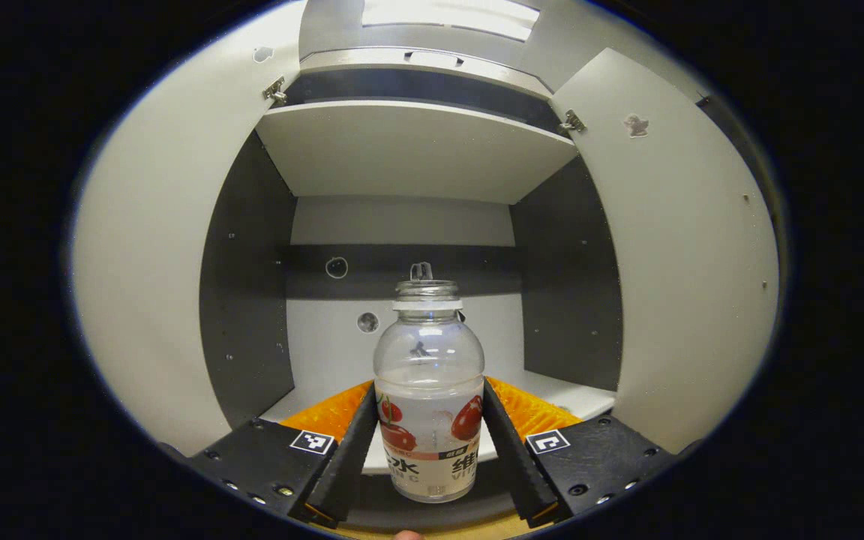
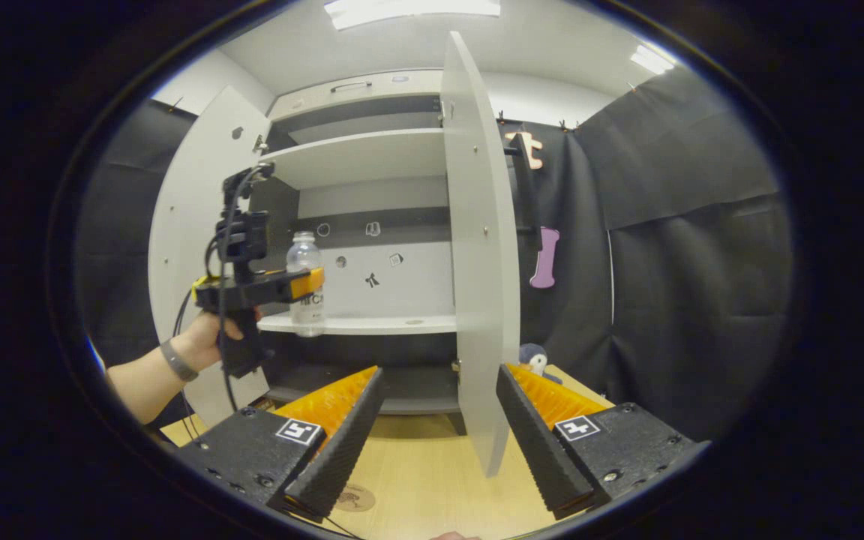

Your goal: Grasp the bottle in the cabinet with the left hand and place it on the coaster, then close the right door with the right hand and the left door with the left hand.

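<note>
while gripped: left gripper (image 1: 429, 442) fingers clamped on bottle (image 1: 429, 390), held between them
right gripper (image 2: 436, 435): fingers apart, empty
tip: lift level, clear shelf (image 2: 372, 324), then carry to coaster (image 2: 357, 497)

black cloth (image 2: 702, 247) hangs as the wall on the right, clipped along its top edge. above it a white ceiling (image 2: 552, 45) carries bright strip lights (image 2: 409, 9). a pale wooden table (image 2: 432, 480) spreads below. a small plush toy (image 2: 535, 356) sits by the cloth.
</note>
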### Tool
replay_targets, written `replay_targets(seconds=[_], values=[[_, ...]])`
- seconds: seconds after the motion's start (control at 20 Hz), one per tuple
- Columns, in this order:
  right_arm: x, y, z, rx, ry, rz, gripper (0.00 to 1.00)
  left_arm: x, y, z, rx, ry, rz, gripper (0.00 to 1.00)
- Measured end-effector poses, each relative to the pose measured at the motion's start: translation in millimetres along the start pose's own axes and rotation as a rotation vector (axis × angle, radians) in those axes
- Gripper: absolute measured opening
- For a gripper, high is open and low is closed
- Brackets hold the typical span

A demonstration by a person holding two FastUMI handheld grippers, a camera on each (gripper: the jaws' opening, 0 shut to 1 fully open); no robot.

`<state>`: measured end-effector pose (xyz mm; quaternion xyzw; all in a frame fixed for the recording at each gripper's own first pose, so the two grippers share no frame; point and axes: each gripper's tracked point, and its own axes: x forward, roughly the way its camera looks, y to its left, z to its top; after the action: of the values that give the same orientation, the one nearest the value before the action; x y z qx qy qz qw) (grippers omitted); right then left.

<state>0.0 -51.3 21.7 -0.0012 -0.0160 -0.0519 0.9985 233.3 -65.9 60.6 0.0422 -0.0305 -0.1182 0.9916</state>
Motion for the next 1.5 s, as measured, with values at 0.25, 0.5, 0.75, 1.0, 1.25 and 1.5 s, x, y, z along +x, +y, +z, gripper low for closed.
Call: replay_targets(seconds=[0.25, 0.5, 0.75, 1.0, 1.25, 1.5], values=[[2, 3, 6, -0.030, -0.004, 0.011, 0.98, -78, -54, -60, -0.112, 0.021, -0.097, 0.78], [-9, 2, 12, -0.033, -0.004, 0.026, 0.94, -117, -84, -151, -0.079, 0.082, -0.047, 0.81], [-22, -7, 6, -0.062, 0.031, 0.020, 0.98, -151, -124, -216, -0.112, 0.175, -0.103, 0.78], [-32, -13, 0, -0.043, 0.061, 0.010, 0.99, -159, -122, -226, -0.037, 0.128, -0.062, 0.81], [-34, -6, -4, -0.068, 0.077, 0.032, 0.98, -157, -116, -231, -0.035, 0.133, 0.002, 0.78], [-33, 1, -7, -0.057, 0.082, 0.050, 0.98, -165, -116, -242, -0.070, 0.167, 0.001, 0.78]])
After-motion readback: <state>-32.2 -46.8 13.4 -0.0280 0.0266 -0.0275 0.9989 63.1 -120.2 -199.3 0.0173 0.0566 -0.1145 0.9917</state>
